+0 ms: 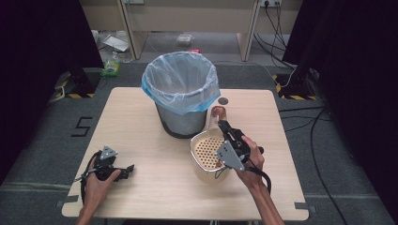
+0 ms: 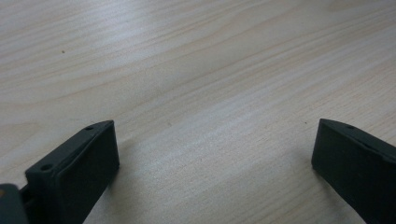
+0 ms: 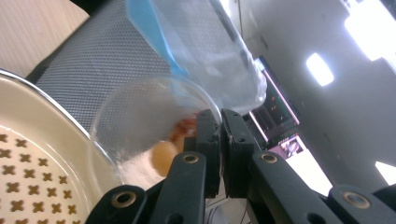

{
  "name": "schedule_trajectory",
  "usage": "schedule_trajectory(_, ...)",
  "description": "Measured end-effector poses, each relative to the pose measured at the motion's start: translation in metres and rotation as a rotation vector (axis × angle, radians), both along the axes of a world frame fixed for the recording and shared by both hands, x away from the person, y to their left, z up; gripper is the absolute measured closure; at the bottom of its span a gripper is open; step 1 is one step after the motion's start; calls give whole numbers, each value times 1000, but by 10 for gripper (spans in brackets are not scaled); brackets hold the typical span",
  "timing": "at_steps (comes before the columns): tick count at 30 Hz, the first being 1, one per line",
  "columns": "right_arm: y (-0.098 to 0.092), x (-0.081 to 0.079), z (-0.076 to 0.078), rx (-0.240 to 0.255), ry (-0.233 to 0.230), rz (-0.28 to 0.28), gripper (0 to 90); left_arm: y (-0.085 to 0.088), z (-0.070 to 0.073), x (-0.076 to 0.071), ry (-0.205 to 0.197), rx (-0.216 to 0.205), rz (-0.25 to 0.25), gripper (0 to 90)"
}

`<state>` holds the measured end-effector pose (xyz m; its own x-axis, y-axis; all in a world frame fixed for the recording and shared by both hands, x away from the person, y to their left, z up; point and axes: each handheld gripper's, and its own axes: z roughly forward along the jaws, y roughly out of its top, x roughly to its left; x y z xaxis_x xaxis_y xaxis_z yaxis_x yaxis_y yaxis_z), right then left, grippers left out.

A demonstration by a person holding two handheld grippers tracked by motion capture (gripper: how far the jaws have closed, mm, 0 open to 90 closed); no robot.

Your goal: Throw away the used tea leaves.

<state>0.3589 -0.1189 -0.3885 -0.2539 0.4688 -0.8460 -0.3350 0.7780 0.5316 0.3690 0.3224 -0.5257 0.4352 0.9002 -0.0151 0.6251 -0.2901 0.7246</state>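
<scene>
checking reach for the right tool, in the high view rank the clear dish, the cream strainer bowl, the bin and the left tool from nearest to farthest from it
From the right tool:
1. Clear dish, pinched at its rim by the tool, just beyond the bowl.
2. Cream strainer bowl, directly under the tool and hand.
3. Bin with the bag liner, behind and to the left.
4. Left tool, near the table's front left edge.

Surface: pale wood grain, matt, smooth. Bin: grey metal mesh, w/ thin translucent plastic liner, blue-tinted, crinkly. Cup: clear plastic, glossy. Strainer basket: cream plastic, smooth, semi-gloss, perforated. Left tool and right tool jaws: black matt plastic.
</scene>
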Motion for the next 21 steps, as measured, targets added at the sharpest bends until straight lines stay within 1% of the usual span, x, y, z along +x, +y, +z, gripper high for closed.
schedule_trajectory(1,2,-2,0,-29,-25,-4,873,0,0,0,0,0,0,0)
schedule_trajectory(2,2,-2,0,-29,-25,-4,873,0,0,0,0,0,0,0)
schedule_trajectory(3,4,-5,-2,-74,-86,-2,877,0,0,0,-1,0,0,0)
schedule_trajectory(4,4,-5,-2,-74,-86,-2,877,0,0,0,-1,1,0,0)
schedule_trajectory(5,4,-6,-3,-77,-97,0,877,0,0,0,-1,-1,1,0)
schedule_trajectory(6,5,-8,-3,-97,-127,7,877,0,0,0,-1,-1,1,0)
schedule_trajectory(7,5,-8,-3,-97,-127,7,877,0,0,0,-1,-1,1,0)
schedule_trajectory(8,6,-9,-4,-102,-138,7,877,0,0,0,-1,-1,1,0)
schedule_trajectory(9,7,-9,-4,-118,-160,7,877,0,0,0,-1,-1,2,0)
schedule_trajectory(10,7,-11,-4,-110,-160,8,877,0,0,0,-1,-2,2,0)
schedule_trajectory(12,7,-11,-3,-121,-179,6,877,0,0,0,0,-3,2,0)
schedule_trajectory(13,7,-11,-3,-121,-179,6,877,0,0,0,0,-2,1,0)
schedule_trajectory(14,6,-11,-4,-112,-194,-2,878,0,0,0,0,-2,2,0)
schedule_trajectory(16,7,-13,-5,-124,-225,6,879,0,0,0,-1,-1,2,0)
schedule_trajectory(17,7,-13,-5,-124,-225,6,879,0,0,0,-1,-1,2,0)
schedule_trajectory(18,9,-15,-8,-163,-268,21,880,0,0,0,0,-3,3,0)
schedule_trajectory(19,9,-15,-8,-163,-268,21,880,0,0,0,1,-3,2,0)
schedule_trajectory(20,8,-11,-11,-139,-233,1,880,0,0,0,-1,-1,2,0)
schedule_trajectory(21,8,-11,-13,-135,-230,3,880,0,0,-1,-3,0,3,0)
